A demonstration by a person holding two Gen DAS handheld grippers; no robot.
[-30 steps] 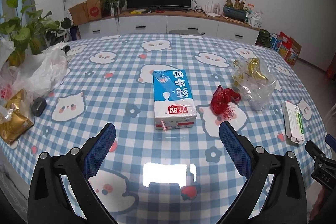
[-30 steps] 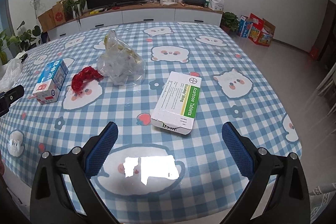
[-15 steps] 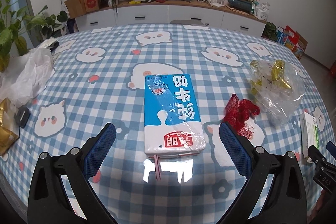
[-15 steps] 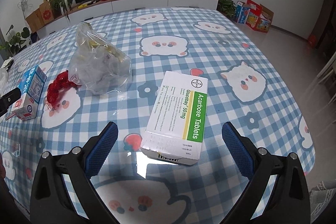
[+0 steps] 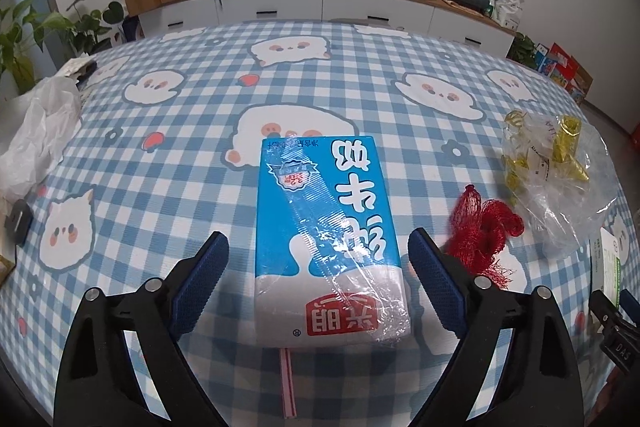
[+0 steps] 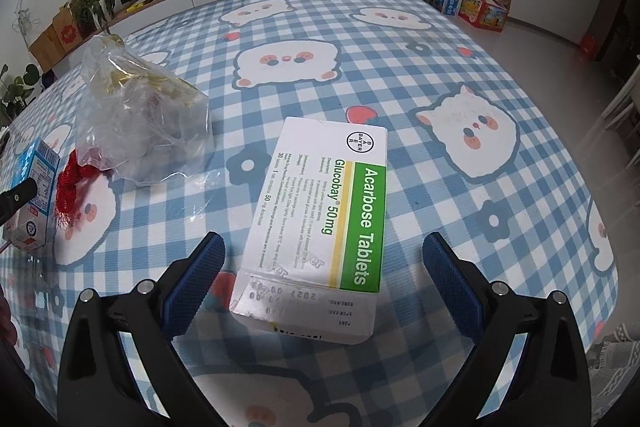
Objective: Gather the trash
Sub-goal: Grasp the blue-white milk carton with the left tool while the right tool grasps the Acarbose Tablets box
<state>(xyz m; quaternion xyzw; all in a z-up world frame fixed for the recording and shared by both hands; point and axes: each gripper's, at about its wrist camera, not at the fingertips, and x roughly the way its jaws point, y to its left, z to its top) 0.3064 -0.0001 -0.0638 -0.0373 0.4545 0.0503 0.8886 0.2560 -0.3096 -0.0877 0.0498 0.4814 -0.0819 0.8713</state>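
A blue and white milk carton (image 5: 328, 235) with a pink straw lies flat on the checked tablecloth. My left gripper (image 5: 318, 267) is open, its blue pads on either side of the carton's near end, not touching. A white and green tablet box (image 6: 320, 227) lies flat. My right gripper (image 6: 324, 267) is open around its near end, not touching. A red mesh net (image 5: 484, 231) and a clear plastic bag with gold wrappers (image 5: 556, 171) lie between the two; the carton (image 6: 34, 195), net (image 6: 70, 183) and bag (image 6: 140, 123) also show in the right wrist view.
A crumpled white plastic bag (image 5: 36, 131) and a small dark object (image 5: 18, 223) lie at the table's left edge. Plants, a TV cabinet (image 5: 320, 7) and boxes stand beyond the table. The table's edge drops to the floor on the right (image 6: 580, 163).
Both grippers moved forward and down. The carton now sits between my left pads and the tablet box between my right pads. Both stayed open.
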